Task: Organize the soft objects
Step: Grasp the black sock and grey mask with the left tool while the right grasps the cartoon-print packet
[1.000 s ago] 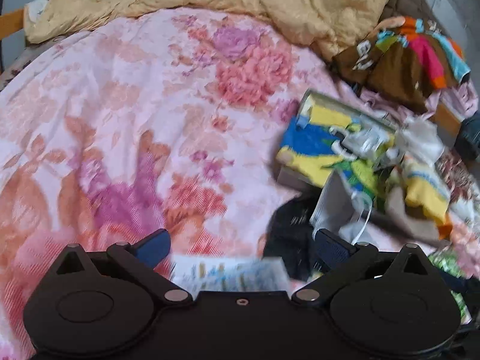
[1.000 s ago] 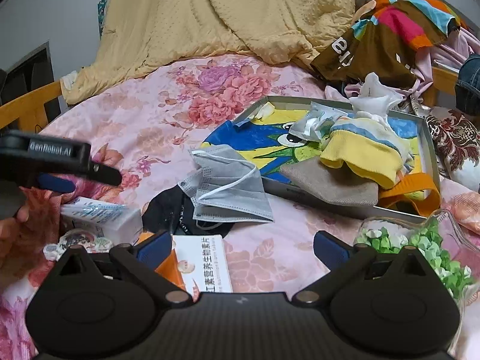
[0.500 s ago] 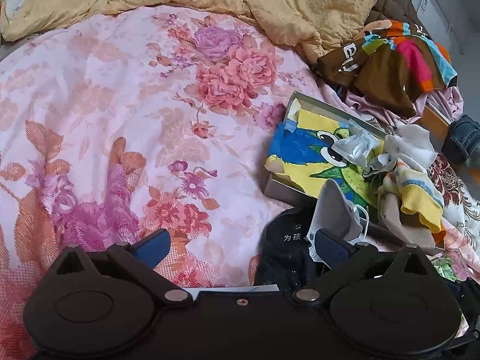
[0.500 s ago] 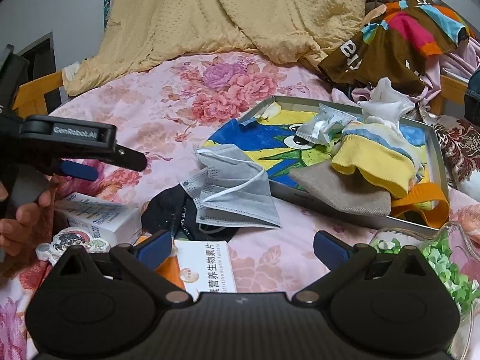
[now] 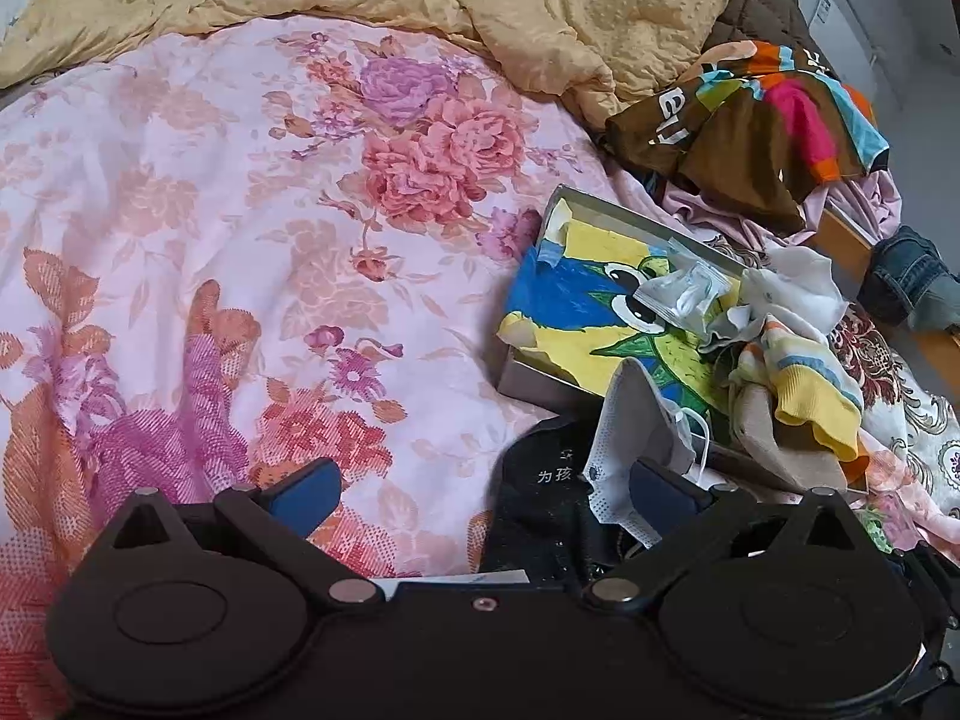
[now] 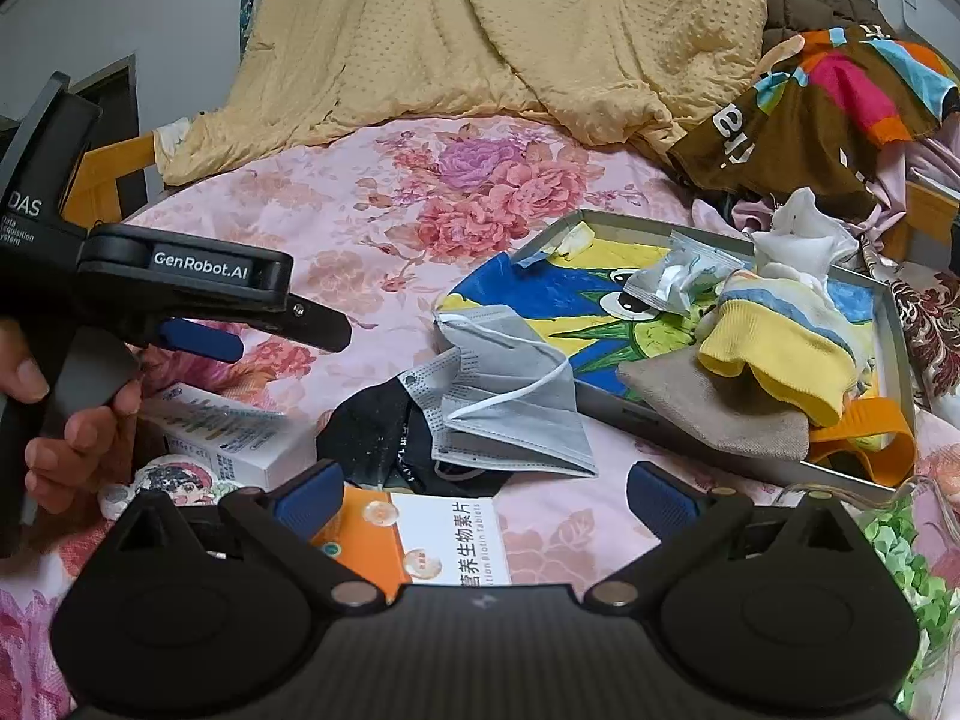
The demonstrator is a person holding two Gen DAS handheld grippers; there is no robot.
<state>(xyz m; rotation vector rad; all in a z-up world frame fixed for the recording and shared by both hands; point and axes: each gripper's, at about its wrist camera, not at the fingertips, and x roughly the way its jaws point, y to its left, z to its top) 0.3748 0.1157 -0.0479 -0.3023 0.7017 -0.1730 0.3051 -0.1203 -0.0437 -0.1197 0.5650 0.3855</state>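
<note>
Left hand-held gripper (image 5: 483,489): you hold it released, fingers spread wide over the floral bed (image 5: 252,228).
Right hand-held gripper (image 6: 483,489): released too, nothing between its fingers.
Grey mask (image 6: 510,396): at 12 o'clock from your right hand-held gripper, on a black cloth (image 6: 375,426).
Tray (image 6: 894,330): at 1 o'clock, holding a yellow sock (image 6: 774,354).

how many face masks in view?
2: grey mask draped over the tray edge; black mask beneath it on the bedsheet. More may hide under the tray's clothes.
</note>
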